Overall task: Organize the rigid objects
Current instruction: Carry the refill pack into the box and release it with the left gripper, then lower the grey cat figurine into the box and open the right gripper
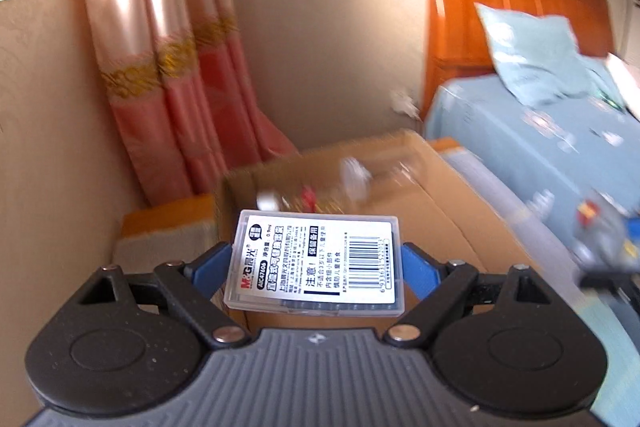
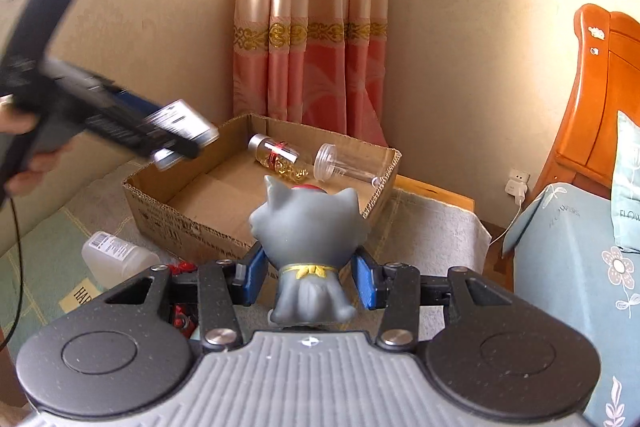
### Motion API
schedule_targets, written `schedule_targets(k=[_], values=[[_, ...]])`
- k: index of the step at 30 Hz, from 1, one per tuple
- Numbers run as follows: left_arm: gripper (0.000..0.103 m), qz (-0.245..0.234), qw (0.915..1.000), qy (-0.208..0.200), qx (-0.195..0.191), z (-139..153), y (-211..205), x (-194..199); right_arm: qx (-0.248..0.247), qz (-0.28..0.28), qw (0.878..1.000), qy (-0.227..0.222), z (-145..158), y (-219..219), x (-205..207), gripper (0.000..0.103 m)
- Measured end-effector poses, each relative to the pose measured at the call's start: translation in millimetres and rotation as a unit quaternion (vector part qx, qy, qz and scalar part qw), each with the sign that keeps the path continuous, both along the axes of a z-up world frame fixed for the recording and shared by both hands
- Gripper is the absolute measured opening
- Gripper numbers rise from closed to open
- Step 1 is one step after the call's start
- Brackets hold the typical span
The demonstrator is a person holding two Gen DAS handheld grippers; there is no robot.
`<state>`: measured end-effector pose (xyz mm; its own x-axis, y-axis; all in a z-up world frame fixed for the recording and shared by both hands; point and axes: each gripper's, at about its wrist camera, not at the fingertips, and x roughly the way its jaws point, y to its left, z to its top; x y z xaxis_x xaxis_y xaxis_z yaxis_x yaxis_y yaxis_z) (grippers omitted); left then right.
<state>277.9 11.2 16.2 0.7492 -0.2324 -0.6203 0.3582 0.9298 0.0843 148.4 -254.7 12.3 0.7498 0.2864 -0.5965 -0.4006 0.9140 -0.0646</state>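
The cardboard box (image 1: pixel 404 183) is blurry in the left view. The toy cat (image 2: pixel 308 251) faces away, so its face is hidden. The white bottle (image 2: pixel 116 259) is half hidden.

Left claw (image 1: pixel 316 263): black speckled linkage arms, silver pivot screws, blue finger pads (image 1: pixel 414 269), grey ribbed housing with a small white logo, round black discs either side. Right claw (image 2: pixel 310 279): same build, blue ribbed pads. Thin black cable (image 2: pixel 16 251) hangs below the hand (image 2: pixel 28 163).

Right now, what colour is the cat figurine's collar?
Yellow, on the grey cat figurine; clearest in the right wrist view.
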Motion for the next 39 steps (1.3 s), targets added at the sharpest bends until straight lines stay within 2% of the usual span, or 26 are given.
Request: schedule_targets(k=[3, 5, 8, 9, 10, 17, 23, 31, 33, 35, 36, 39], values=[[0.094, 0.017, 0.9997, 0.002, 0.016, -12.1, -3.9, 15.2, -0.001, 0.005, 1.0, 0.0, 1.8, 6.9, 3.0, 0.051], [0.094, 0.018, 0.9996, 0.011, 0.016, -19.4, -3.1, 12.0, -0.005, 0.009, 1.0, -0.001, 3.3, 11.5, 4.0, 0.051], [0.097, 0.013, 0.9996, 0.018, -0.017, -20.0, 4.8, -4.3, -0.009, 0.013, 1.0, -0.002, 5.1, 16.4, 5.4, 0.051], [0.102, 0.014, 0.9994, 0.013, -0.028, -18.6, 9.0, -14.8, -0.009, 0.015, 1.0, 0.0, 5.5, 17.5, 6.2, 0.051], [0.102, 0.019, 0.9992, 0.008, -0.033, -17.1, 12.0, -24.4, -0.011, 0.015, 1.0, 0.002, 6.1, 19.1, 8.4, 0.051], [0.102, 0.063, 0.9977, -0.025, -0.007, -8.0, 22.0, -78.0, -0.012, 0.005, 0.999, 0.034, 9.2, 31.0, 37.1, 0.051], [0.102, 0.087, 0.996, -0.015, -0.014, -11.1, 33.0, -98.0, -0.013, -0.012, 0.998, 0.064, 14.7, 43.3, 68.9, 0.051], [0.102, 0.112, 0.9936, 0.001, -0.011, -20.8, 49.8, -121.2, -0.024, -0.024, 0.997, 0.068, 22.1, 67.9, 120.8, 0.051], [0.102, 0.116, 0.9931, 0.004, -0.016, -21.5, 52.8, -124.9, -0.025, -0.039, 0.997, 0.062, 22.1, 73.1, 133.1, 0.059], [0.102, 0.116, 0.993, 0.007, -0.02, -20.9, 54.2, -128.8, -0.026, -0.067, 0.996, 0.05, 19.4, 75.8, 143.1, 0.103], [0.102, 0.116, 0.9931, 0.005, -0.02, -20.6, 54.8, -130.9, -0.024, -0.079, 0.995, 0.047, 17.7, 75.6, 144.5, 0.103], [0.102, 0.111, 0.9937, 0.003, -0.018, -20.4, 54.2, -133.8, -0.009, -0.07, 0.995, 0.064, 14.9, 72.6, 134.7, 0.103]])
